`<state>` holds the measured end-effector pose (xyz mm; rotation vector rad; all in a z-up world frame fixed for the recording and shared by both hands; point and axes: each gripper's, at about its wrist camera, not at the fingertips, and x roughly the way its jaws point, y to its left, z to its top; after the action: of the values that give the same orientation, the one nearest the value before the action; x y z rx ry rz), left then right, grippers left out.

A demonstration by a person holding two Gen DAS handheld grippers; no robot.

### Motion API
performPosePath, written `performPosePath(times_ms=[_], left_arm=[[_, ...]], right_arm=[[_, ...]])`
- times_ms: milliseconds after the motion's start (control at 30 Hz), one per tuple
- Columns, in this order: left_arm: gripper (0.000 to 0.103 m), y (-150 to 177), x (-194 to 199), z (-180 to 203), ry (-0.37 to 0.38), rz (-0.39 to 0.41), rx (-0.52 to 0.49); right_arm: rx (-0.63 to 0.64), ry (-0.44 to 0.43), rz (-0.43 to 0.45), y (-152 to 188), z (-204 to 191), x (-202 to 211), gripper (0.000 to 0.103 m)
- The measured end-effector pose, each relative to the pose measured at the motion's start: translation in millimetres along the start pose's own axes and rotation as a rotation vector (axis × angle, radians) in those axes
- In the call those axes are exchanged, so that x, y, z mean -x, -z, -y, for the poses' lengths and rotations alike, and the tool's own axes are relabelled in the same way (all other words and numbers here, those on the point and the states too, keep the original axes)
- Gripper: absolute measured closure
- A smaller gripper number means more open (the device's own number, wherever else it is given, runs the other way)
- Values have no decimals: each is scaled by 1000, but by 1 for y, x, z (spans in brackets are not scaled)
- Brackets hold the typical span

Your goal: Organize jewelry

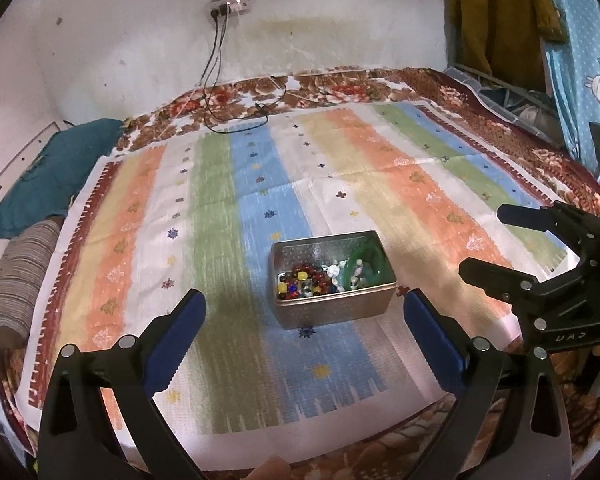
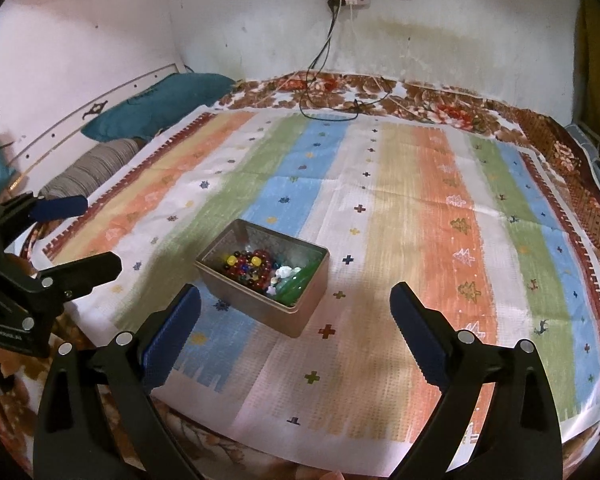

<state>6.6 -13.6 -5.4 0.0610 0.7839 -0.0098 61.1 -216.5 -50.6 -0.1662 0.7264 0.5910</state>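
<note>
An open metal tin (image 1: 336,308) stands on the striped cloth (image 1: 228,208). Inside lie a red and multicoloured bead bracelet (image 1: 304,280), pale shell pieces (image 1: 340,272) and a green bangle (image 1: 366,260). My left gripper (image 1: 304,302) is open just in front of the tin, with nothing between its blue pads. My right gripper (image 1: 486,242) is open to the tin's right. In the right wrist view the tin (image 2: 256,312) sits ahead and slightly left of the open right gripper (image 2: 296,294), with beads (image 2: 248,266) and bangle (image 2: 296,280) showing. The left gripper (image 2: 96,234) is open at the left.
The cloth covers a floral blanket (image 1: 340,88) on a bed against a white wall. A teal pillow (image 1: 56,168) and a striped bolster (image 1: 20,276) lie along the left side. Cables (image 1: 236,120) trail from a wall socket (image 1: 230,4). Clothes (image 1: 500,20) hang at the right.
</note>
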Motion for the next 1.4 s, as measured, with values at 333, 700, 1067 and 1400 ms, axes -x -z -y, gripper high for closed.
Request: performPosePath(times_ms=[333, 700, 1067, 1400], left_arm=[[6, 1, 1, -6, 24, -2, 31], [6, 0, 1, -10, 1, -3, 57], [6, -1, 2, -10, 28, 0, 62], [6, 0, 2, -6, 55, -2, 49]], right_arm=[[-16, -18, -4, 3, -2, 1, 7], [-5, -20, -9, 2, -4, 0, 7], [-21, -8, -9, 4, 0, -2, 7], [-13, -18, -12, 3, 1, -2, 7]])
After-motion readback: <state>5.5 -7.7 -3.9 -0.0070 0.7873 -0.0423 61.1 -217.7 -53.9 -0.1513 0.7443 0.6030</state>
